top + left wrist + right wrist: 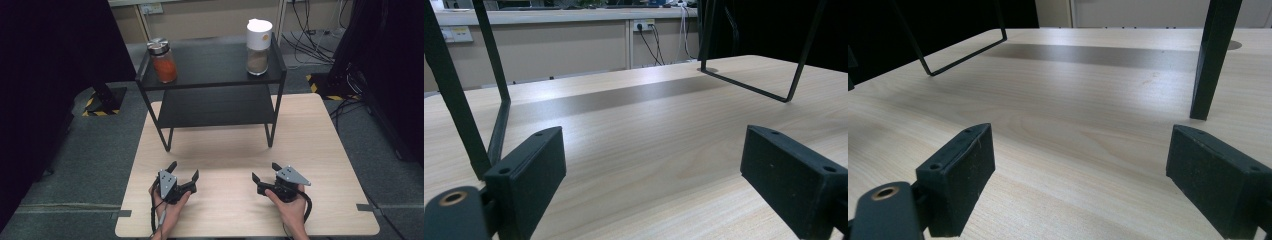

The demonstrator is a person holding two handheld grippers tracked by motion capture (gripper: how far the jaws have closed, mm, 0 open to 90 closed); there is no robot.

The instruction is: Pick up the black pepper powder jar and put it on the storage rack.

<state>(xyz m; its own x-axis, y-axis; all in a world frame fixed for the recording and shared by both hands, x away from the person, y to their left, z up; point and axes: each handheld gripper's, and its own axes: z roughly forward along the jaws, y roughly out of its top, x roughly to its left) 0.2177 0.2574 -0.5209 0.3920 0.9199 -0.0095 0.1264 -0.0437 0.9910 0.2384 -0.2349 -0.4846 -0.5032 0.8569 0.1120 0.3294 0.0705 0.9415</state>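
Pale wood-grain table [320, 150], matte laminate, rounded corners, sitting on grey carpet-like floor [100, 160]. Left gripper [183, 174] black plastic, blocky, grey three-cornered plate on top, held in left hand [167, 207] near the table's front edge; jaws spread wide, nothing between them, flat rectangular pads with screw holes seen in the left gripper view [651, 175]. Right gripper [266, 172] same build, held in right hand [291, 207], jaws also spread apart and empty, bare tabletop between the pads in the right gripper view [1078, 180]. Black cable [152, 212] trails from the left gripper toward the front edge. Nearest things: black metal two-tier shelf rack [215, 107], thin square-tube legs, flat dark shelves, standing on the far half of the table, well apart from both grippers. On its top shelf, left corner: clear glass jar with metal lid, orange-red powder [162, 61]. Right corner: taller clear jar with white cap, brownish powder [258, 47]. Both upright, well apart from each other, each close to the shelf edge. Rack legs show in the gripper views as thin bent rod loops [749, 87] [963, 55] and a square upright post [1210, 60]. Open bare tabletop between grippers and rack, and under the lower shelf. Dark curtains [55, 75] on both sides, cables on the floor behind [310, 40].
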